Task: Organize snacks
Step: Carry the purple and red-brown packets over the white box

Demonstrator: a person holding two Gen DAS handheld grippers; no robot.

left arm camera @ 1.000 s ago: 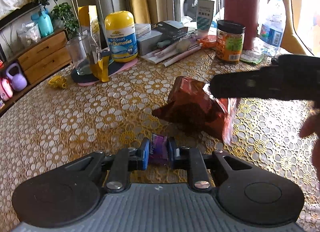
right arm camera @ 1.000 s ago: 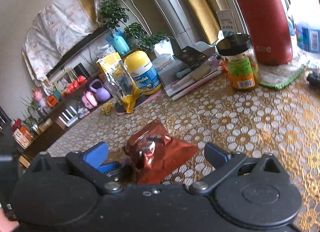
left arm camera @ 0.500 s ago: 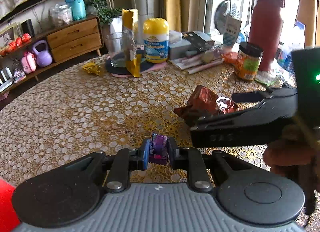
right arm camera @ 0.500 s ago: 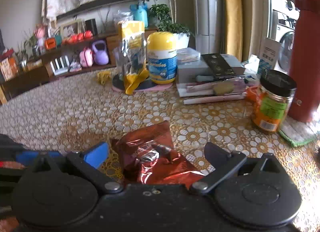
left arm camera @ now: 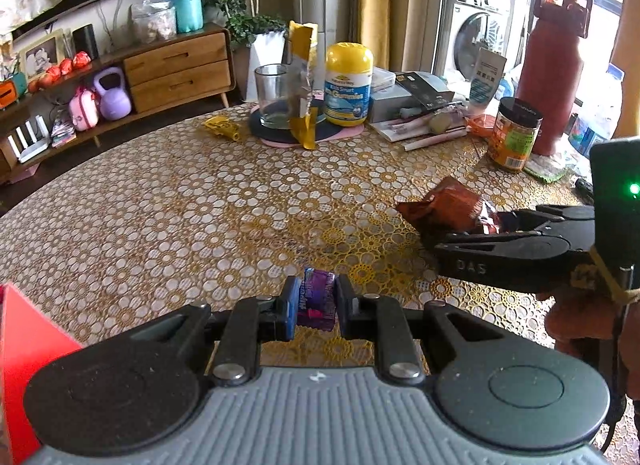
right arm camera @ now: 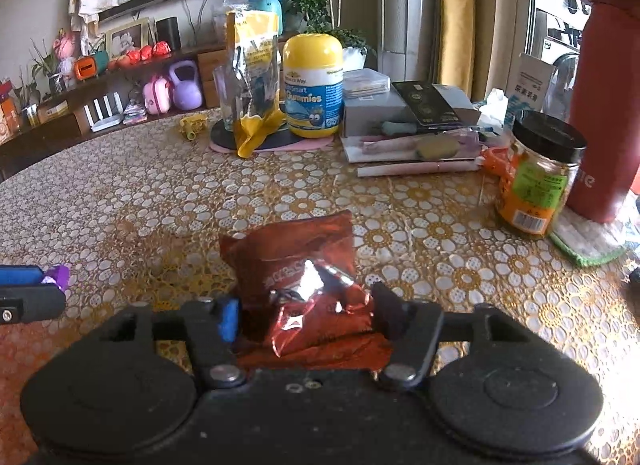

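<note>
My left gripper [left arm camera: 314,301] is shut on a small purple candy packet [left arm camera: 317,299] and holds it just above the patterned tablecloth. My right gripper [right arm camera: 306,315] has closed in on the near end of a red-brown foil snack bag [right arm camera: 296,265] that lies on the table. Its pads press the bag's sides. The same bag [left arm camera: 448,207] shows at the right of the left wrist view, with the right gripper's black body [left arm camera: 516,253] over it. The left gripper's blue pad and the purple packet [right arm camera: 58,275] show at the left edge of the right wrist view.
At the back of the table stand a glass [left arm camera: 272,95], a yellow pouch [left arm camera: 302,85], a gummies bottle [left arm camera: 346,85], boxes [left arm camera: 408,97], an orange jar [left arm camera: 514,133] and a red flask [left arm camera: 554,77]. A red object [left arm camera: 24,345] sits at the near left. A low cabinet [left arm camera: 176,71] stands beyond the table.
My right gripper's jaws have closed from wide open onto the snack bag. My left gripper has drawn back and to the left with the purple packet, and a red object has come into view.
</note>
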